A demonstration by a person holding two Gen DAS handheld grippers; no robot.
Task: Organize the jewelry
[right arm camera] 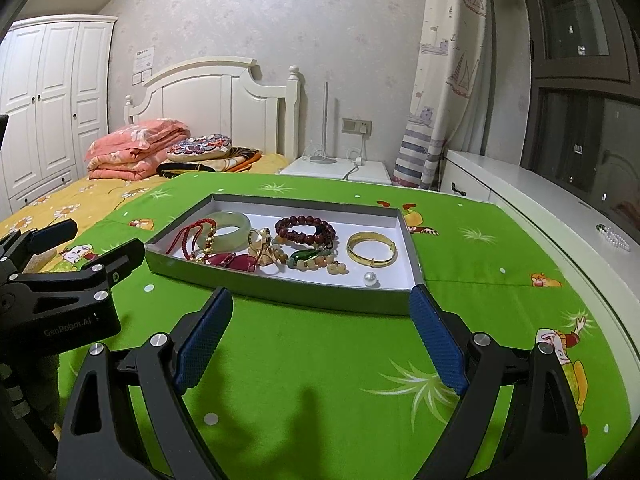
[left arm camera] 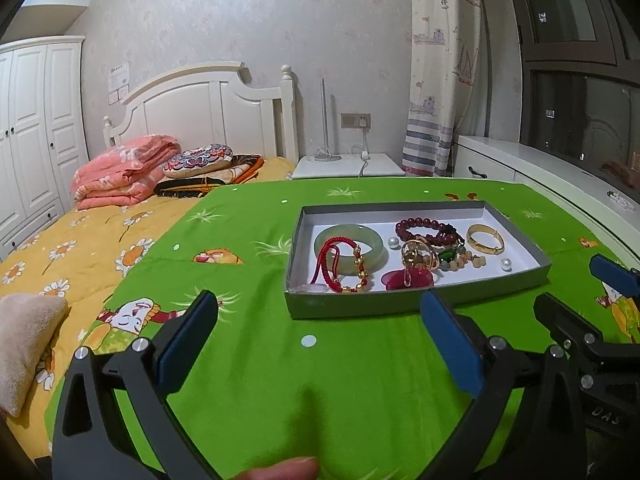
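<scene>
A shallow grey tray (left arm camera: 400,304) (right arm camera: 304,202) lies on the green cloth (left arm camera: 320,380) and holds mixed jewelry. Inside are a jade bangle (left arm camera: 376,248) (right arm camera: 236,226), a red cord bracelet (left arm camera: 340,268) (right arm camera: 192,236), a dark red bead bracelet (left arm camera: 424,228) (right arm camera: 304,230), a gold bangle (left arm camera: 486,238) (right arm camera: 372,254), a red pendant (left arm camera: 408,280) and loose pearls (right arm camera: 369,278). My left gripper (left arm camera: 318,304) (right arm camera: 96,242) hovers open just short of the tray's near wall. To its right, my right gripper (right arm camera: 320,300) (left arm camera: 576,288) is also open and holds nothing.
The cloth covers a surface beside a bed with a yellow quilt (left arm camera: 80,248) and folded pink bedding (left arm camera: 124,168). A white counter (right arm camera: 560,208) with a string of beads (right arm camera: 616,238) runs along the right. A fingertip (left arm camera: 280,470) shows at the bottom edge.
</scene>
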